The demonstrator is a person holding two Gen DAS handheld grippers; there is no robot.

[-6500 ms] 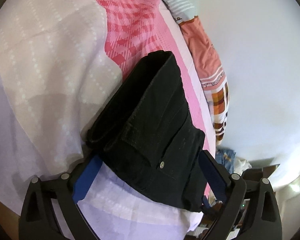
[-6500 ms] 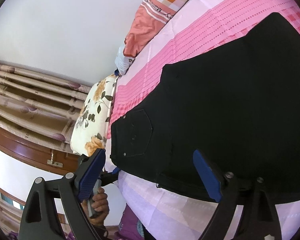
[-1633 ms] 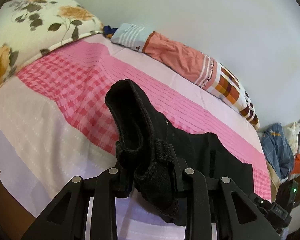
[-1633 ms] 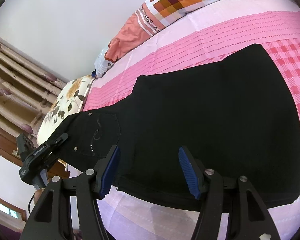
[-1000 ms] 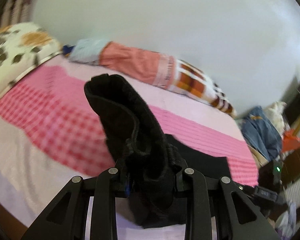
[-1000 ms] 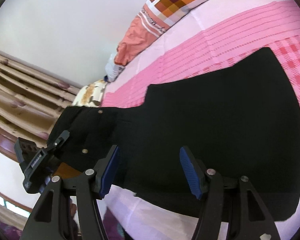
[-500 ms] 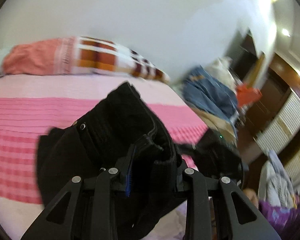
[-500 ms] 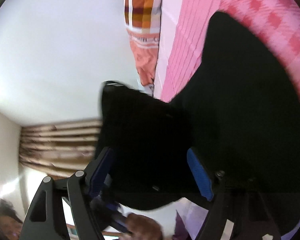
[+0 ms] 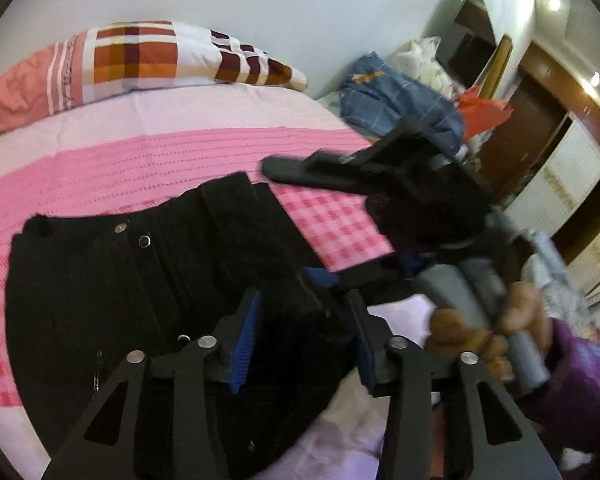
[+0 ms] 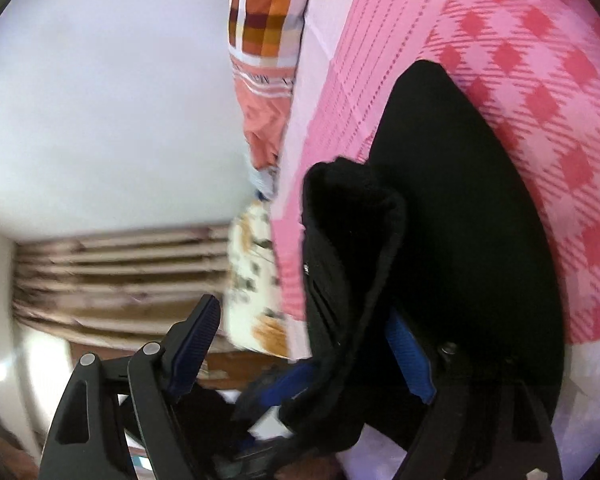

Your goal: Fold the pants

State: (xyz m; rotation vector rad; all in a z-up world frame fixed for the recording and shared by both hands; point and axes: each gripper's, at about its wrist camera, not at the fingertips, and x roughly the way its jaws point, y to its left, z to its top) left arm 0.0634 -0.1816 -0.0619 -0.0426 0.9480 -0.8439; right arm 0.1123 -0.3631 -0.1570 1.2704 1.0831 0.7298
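Black pants point(image 9: 120, 280) lie folded over on the pink checked bedspread point(image 9: 332, 224), waist buttons facing up. My left gripper point(image 9: 304, 344) is low over the near edge of the fold. Its jaws are opening, with a thick roll of black fabric lying loose between the blue pads point(image 9: 246, 340). My right gripper point(image 9: 288, 220) comes in from the right, held by a hand point(image 9: 480, 336), and stands open. In the right wrist view the right gripper point(image 10: 300, 352) has the pants' waist fold point(image 10: 352, 264) leaning on its right pad, while the left pad point(image 10: 196, 340) is free in the air.
An orange and brown checked pillow point(image 9: 160, 56) lies along the wall at the far side of the bed. A floral pillow point(image 10: 252, 280) and curtains point(image 10: 120, 272) are at the head end. Blue clothes point(image 9: 396, 100) pile up past the bed's foot, and a purple sleeve point(image 9: 580, 392) is at lower right.
The left gripper swung the waist end across onto the pants legs and lowered it, then its jaws spread apart. The right gripper rolled, closed in on the left one and widened.
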